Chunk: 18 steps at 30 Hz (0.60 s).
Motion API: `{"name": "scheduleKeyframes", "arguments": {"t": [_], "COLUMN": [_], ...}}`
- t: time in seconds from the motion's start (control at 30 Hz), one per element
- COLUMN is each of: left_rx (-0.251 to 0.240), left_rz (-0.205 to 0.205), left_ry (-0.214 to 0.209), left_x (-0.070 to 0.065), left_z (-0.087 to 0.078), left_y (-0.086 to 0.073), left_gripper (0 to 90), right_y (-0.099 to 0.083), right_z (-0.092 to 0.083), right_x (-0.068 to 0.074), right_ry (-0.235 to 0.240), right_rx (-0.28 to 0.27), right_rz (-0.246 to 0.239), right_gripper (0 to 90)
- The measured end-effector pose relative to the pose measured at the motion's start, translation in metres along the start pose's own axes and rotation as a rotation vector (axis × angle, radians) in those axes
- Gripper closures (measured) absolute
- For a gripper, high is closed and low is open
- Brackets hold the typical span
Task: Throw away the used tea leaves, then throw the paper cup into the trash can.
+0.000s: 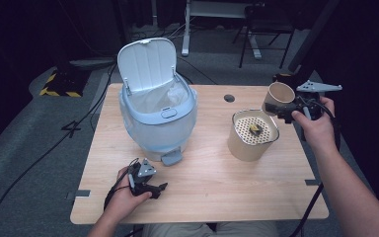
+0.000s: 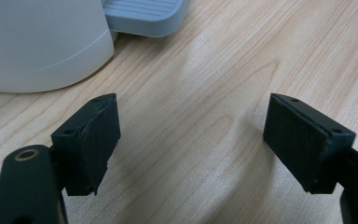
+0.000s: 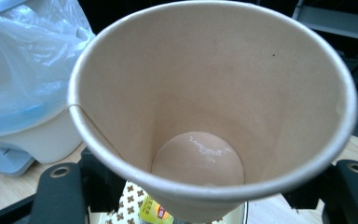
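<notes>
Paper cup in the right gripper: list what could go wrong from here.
1. The paper cup is thin and clamped by the right gripper; a hard squeeze could crush it or let it slip.
2. It hangs tilted beside the strainer container, so a low pass toward the open bin might clip that container.
3. The bin's plastic liner sits loose and could snag the cup's rim.

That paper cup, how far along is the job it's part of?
Done: the bin lid stands open, and the paper cup looks empty. In hand: the right gripper holds it tilted above the strainer tub. Probably left: binning the cup. The left gripper rests open.
</notes>
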<state>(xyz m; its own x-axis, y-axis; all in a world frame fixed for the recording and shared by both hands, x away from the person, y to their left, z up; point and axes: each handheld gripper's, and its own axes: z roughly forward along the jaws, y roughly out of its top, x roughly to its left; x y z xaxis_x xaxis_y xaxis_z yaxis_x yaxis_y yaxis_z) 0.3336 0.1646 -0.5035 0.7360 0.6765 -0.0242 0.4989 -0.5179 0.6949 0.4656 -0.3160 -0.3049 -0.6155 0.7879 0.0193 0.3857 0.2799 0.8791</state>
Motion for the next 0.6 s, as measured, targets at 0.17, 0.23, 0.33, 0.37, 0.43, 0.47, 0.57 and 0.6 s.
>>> {"name": "scheduleKeyframes", "arguments": {"t": [0.17,0.23,0.33,0.37,0.43,0.47,0.57,0.6], "left_rx": [0.002,0.002,0.0,0.0,-0.001,0.0,0.0,0.0], "left_rz": [0.001,0.001,0.002,0.002,0.002,0.002,-0.003,-0.003], "left_ry": [0.0,0.001,0.003,0.003,0.004,0.004,-0.012,-0.012], "left_x": [0.0,0.0,0.0,0.0,0.0,0.0,0.002,0.002], "left_z": [0.0,0.0,0.0,0.0,0.0,0.0,0.0,0.0], "left_y": [0.0,0.0,0.0,0.0,0.0,0.0,0.0,0.0], "left_gripper": [19.1,19.1,19.2,19.3,19.3,19.3,17.8,16.6], "right_y": [0.002,0.004,0.008,0.008,0.011,0.013,0.022,0.022], "right_z": [-0.001,-0.001,0.001,0.001,0.002,0.002,0.005,0.005], "right_x": [0.002,0.004,0.006,0.006,0.007,0.008,0.01,0.01], "right_ry": [0.008,0.024,0.026,0.026,0.031,0.038,0.066,0.066], "right_rx": [0.001,-0.001,0.013,0.013,0.012,0.009,-0.001,-0.001], "right_rz": [-0.033,-0.049,-0.103,-0.103,-0.113,-0.117,-0.136,-0.136], "right_gripper": [29.8,29.7,29.3,29.3,29.4,29.3,29.3,29.3]}}
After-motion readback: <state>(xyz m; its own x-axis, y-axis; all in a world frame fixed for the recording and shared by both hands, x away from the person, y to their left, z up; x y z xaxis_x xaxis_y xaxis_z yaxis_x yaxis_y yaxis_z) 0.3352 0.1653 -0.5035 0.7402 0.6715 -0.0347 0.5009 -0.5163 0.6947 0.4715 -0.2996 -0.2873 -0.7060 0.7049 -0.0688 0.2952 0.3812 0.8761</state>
